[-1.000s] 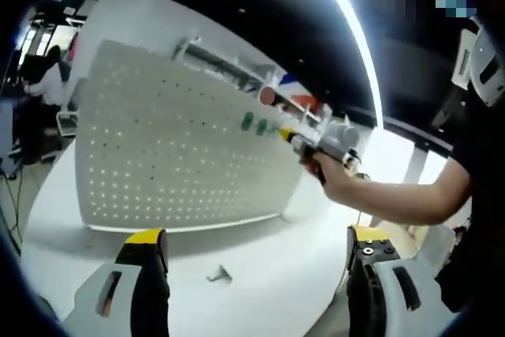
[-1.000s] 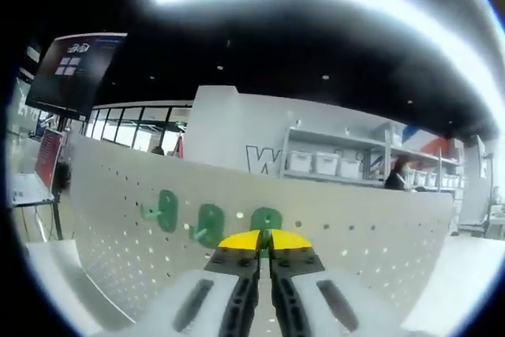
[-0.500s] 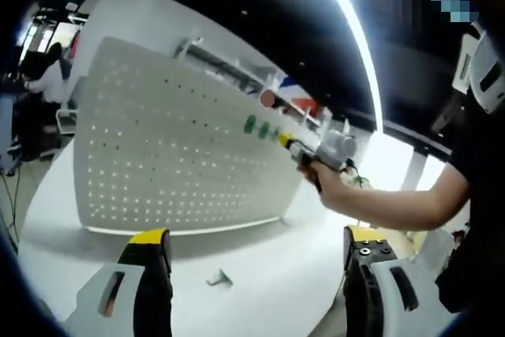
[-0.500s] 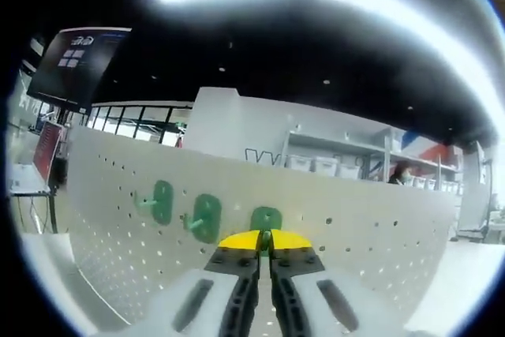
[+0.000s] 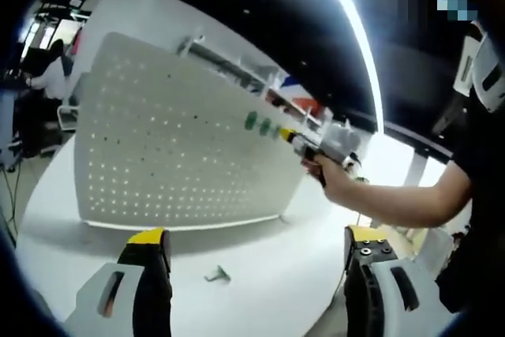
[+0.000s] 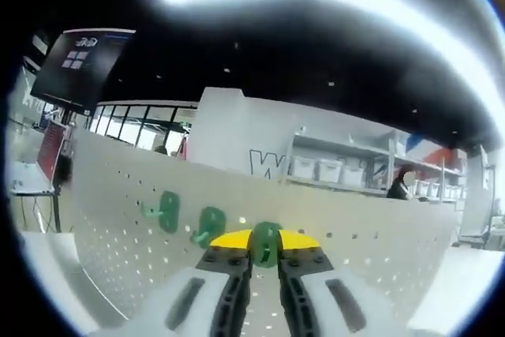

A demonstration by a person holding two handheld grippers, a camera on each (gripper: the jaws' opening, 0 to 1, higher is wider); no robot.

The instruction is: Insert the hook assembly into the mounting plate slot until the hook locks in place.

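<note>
Green hook [image 6: 266,242], right gripper [image 6: 265,252] pinching, pegboard [image 6: 371,254]

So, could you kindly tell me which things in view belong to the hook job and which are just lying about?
Part of the job:
- green hook, between the right tool's tips
- white pegboard
- two green hooks already on it

Lying about:
- small grey piece on the white table
- dark wall screen
- shelf with white bins
</note>
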